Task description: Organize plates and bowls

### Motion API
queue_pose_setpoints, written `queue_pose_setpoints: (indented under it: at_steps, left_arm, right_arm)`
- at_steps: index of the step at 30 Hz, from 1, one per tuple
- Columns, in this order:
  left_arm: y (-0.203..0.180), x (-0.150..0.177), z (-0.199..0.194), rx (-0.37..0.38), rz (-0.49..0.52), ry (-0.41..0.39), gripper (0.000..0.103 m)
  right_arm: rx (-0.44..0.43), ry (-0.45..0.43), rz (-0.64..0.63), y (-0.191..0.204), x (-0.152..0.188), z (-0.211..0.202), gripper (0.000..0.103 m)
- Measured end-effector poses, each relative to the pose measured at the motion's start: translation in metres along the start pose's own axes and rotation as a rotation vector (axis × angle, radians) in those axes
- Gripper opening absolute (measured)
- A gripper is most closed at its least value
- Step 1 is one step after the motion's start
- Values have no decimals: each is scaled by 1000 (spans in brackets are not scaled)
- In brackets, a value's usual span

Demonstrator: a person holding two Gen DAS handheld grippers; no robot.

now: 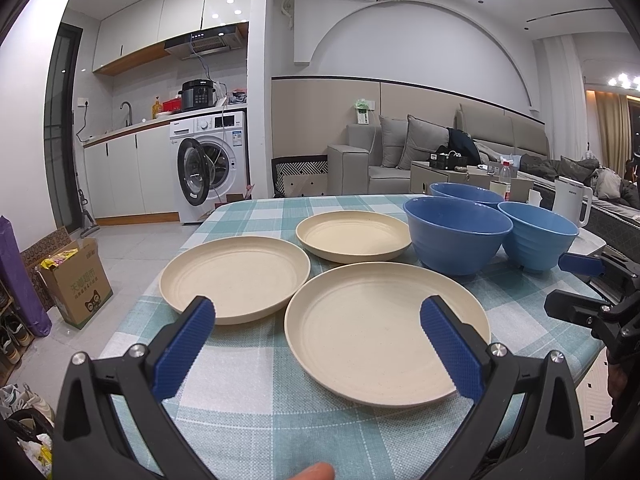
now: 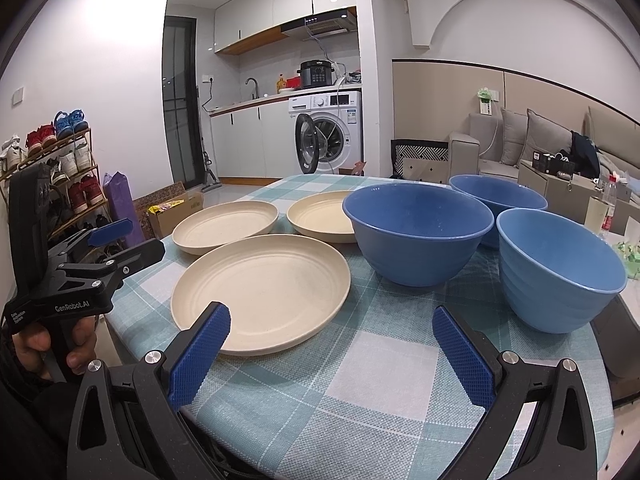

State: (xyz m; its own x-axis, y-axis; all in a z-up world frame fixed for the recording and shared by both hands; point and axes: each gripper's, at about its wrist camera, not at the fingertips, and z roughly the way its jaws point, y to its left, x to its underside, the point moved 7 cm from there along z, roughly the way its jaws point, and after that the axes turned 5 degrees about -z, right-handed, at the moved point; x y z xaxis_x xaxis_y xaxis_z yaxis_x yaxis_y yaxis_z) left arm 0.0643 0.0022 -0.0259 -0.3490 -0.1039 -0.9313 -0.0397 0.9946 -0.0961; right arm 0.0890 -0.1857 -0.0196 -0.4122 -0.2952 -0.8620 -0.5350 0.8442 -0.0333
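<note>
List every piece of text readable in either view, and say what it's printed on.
"GenRobot.AI": side of the left gripper, right wrist view.
Small white print beside it: too small to read.
Cardboard box on the floor: green printing, blurred.
Washing machine panel and labels: unreadable.
Kettle lettering: too blurred.

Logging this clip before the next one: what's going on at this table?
A person holds two open grippers, left and right, over a checked tablecloth, gripping nothing. Three cream round plates, the nearest, and three blue bowls, the nearest, sit separately, unstacked. Sorting appears not yet begun.
</note>
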Motion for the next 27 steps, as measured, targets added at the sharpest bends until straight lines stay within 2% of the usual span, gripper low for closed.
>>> queue_pose_setpoints:
  at_steps: [19, 27]
  left_arm:
    - [0, -7, 0, 2, 1, 16, 103]
    - [3, -18, 4, -25, 8, 20, 103]
  right_arm:
    - [29, -25, 34, -14, -7, -13, 103]
    - [51, -35, 24, -23, -19, -16, 103]
